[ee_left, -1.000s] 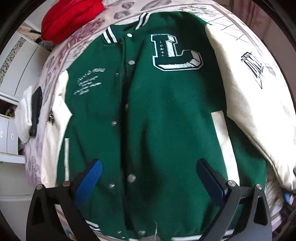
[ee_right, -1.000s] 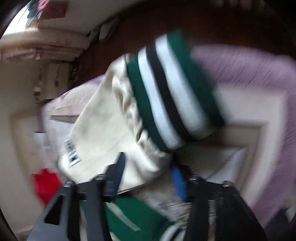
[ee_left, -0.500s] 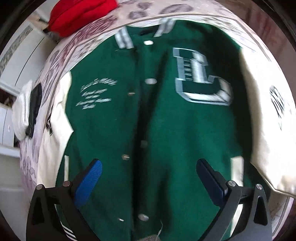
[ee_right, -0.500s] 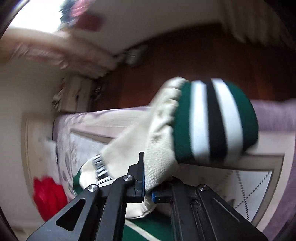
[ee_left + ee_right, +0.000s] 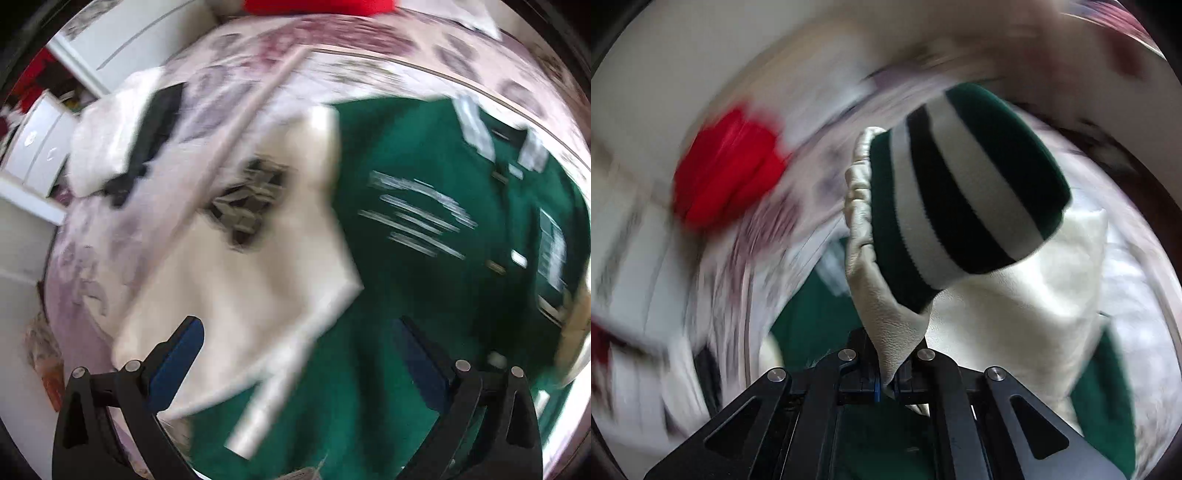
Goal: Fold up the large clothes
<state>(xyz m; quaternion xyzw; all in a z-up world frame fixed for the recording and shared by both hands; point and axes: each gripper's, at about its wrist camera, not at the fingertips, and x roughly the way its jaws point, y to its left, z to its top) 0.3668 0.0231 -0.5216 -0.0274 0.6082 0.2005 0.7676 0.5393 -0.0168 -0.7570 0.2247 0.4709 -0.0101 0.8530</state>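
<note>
A green varsity jacket (image 5: 424,295) with cream sleeves lies face up on a patterned bedspread (image 5: 258,66). In the blurred left wrist view its cream left sleeve (image 5: 240,302) with a dark patch stretches toward the lower left. My left gripper (image 5: 295,354) hangs open above the seam between that sleeve and the green body, holding nothing. In the right wrist view my right gripper (image 5: 886,384) is shut on the cream leather of the other sleeve (image 5: 886,317), just below its green, white and black striped cuff (image 5: 964,206), which is lifted off the bed.
A red garment (image 5: 727,166) lies at the head of the bed. A white item with a black strip (image 5: 125,144) rests on the bedspread left of the jacket. White drawers (image 5: 33,147) stand beside the bed at the far left.
My left gripper swept from over the jacket's front to over its left sleeve, staying open. My right gripper closed on the other sleeve near the cuff and swung it up and over toward the jacket.
</note>
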